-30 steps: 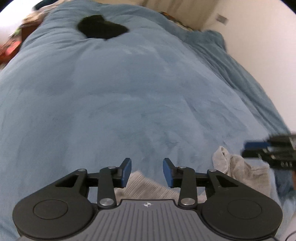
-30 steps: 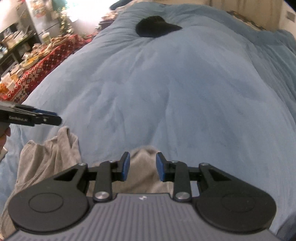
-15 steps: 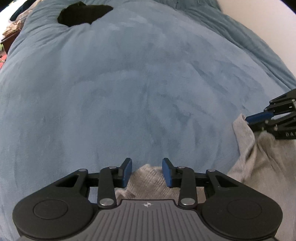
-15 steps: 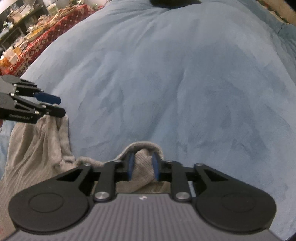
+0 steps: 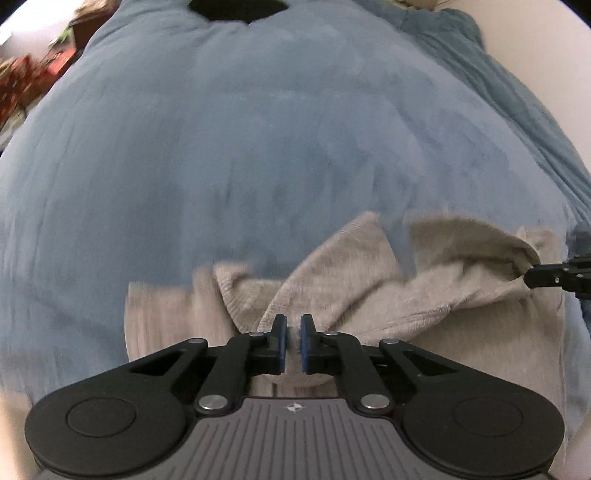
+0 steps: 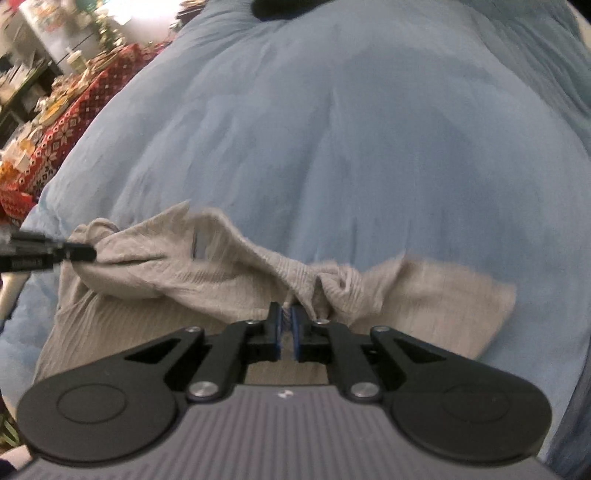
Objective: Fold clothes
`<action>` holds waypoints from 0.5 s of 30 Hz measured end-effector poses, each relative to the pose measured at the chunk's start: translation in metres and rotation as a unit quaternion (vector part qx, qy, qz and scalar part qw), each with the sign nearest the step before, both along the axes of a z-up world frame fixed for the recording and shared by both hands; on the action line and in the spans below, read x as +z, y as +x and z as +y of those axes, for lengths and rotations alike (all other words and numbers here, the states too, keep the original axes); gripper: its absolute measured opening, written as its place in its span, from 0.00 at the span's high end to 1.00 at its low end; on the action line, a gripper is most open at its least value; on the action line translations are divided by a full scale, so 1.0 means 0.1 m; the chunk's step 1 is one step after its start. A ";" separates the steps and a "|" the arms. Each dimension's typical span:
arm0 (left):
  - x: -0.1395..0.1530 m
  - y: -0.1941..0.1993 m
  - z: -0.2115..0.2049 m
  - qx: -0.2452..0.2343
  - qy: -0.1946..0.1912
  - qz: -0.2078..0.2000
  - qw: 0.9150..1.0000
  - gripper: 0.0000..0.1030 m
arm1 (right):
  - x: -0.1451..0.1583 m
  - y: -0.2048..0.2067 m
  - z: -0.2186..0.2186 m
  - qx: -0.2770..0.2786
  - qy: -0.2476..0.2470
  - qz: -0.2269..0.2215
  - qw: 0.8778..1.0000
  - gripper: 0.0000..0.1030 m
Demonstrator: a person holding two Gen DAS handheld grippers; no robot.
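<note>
A grey ribbed garment point(image 5: 351, 280) lies bunched on the blue duvet point(image 5: 258, 129), stretched between my two grippers. In the left wrist view my left gripper point(image 5: 291, 325) has its jaws closing, its blue pads pinching a fold of grey cloth. The right gripper point(image 5: 528, 275) shows at the right edge, gripping the garment's far corner. In the right wrist view my right gripper point(image 6: 286, 314) is shut on a ridge of the garment point(image 6: 229, 273), and the left gripper point(image 6: 92, 254) clamps the corner at the left. The cloth under both gripper bodies is hidden.
The duvet point(image 6: 351, 129) spreads wide beyond the garment. A black piece of clothing point(image 5: 236, 7) lies at its far end. A table with a red patterned cloth point(image 6: 55, 144) and many small items stands to the left of the bed.
Both grippers went from open to closed on the grey garment. They moved further over the bed, and the cloth now spans between them with more of it in view.
</note>
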State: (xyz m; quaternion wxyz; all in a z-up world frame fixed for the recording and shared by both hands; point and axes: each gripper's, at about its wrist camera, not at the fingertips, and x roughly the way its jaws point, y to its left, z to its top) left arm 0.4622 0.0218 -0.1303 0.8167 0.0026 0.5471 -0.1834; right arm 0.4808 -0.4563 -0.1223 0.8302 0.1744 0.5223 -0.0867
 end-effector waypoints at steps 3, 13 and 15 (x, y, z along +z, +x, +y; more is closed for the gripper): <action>-0.13 -0.19 -0.01 0.011 0.007 0.011 1.000 0.93 | -0.17 -0.18 0.20 -0.012 0.014 0.010 1.000 0.94; -0.01 -0.24 0.00 0.003 0.017 -0.012 1.000 0.84 | -0.09 -0.28 0.47 0.042 -0.034 -0.013 0.998 0.82; 0.04 -0.25 -0.02 -0.006 0.023 -0.024 0.999 0.77 | -0.01 -0.26 0.49 0.060 -0.064 -0.013 0.996 0.69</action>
